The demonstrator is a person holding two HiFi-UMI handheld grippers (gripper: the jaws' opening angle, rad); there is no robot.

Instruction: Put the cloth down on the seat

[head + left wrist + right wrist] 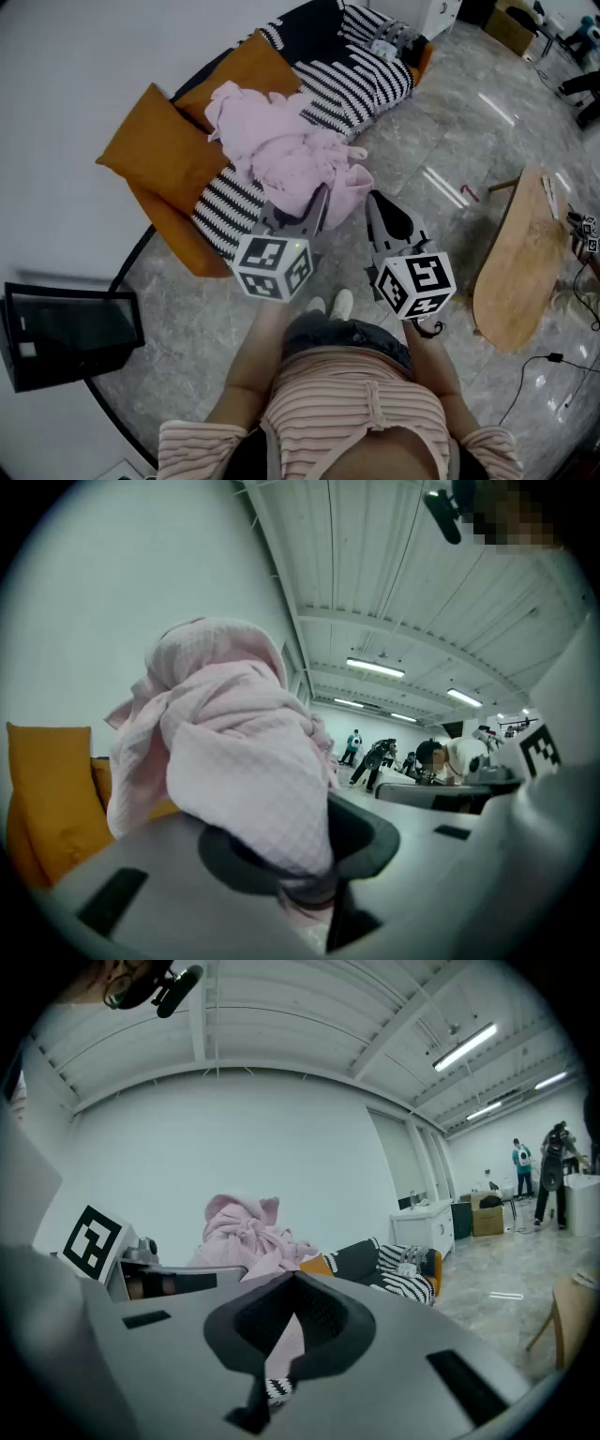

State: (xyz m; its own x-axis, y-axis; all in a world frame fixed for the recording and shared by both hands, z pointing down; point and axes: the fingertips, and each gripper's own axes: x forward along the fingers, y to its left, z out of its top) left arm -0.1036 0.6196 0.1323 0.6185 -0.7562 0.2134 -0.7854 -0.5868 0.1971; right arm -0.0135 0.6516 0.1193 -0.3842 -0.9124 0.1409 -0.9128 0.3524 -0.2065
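The left gripper (306, 898) is clenched on a fold of the pink quilted cloth (291, 155). The cloth's bulk lies heaped on the black-and-white striped sofa seat (220, 202), beside orange cushions (159, 141). The right gripper (272, 1384) shows only a slit at the hem, and I cannot tell whether it pinches.

Beyond the right gripper (286, 1330) rises pink cloth (246, 1232), striped seat (389, 1274) behind.

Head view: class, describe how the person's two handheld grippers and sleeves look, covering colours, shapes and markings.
The left gripper and the right gripper both have grey bodies tapering to dark jaws. Each carries a white cube, left and right, printed with black square markers. The person wears a short-sleeved top with thin pink and white stripes.
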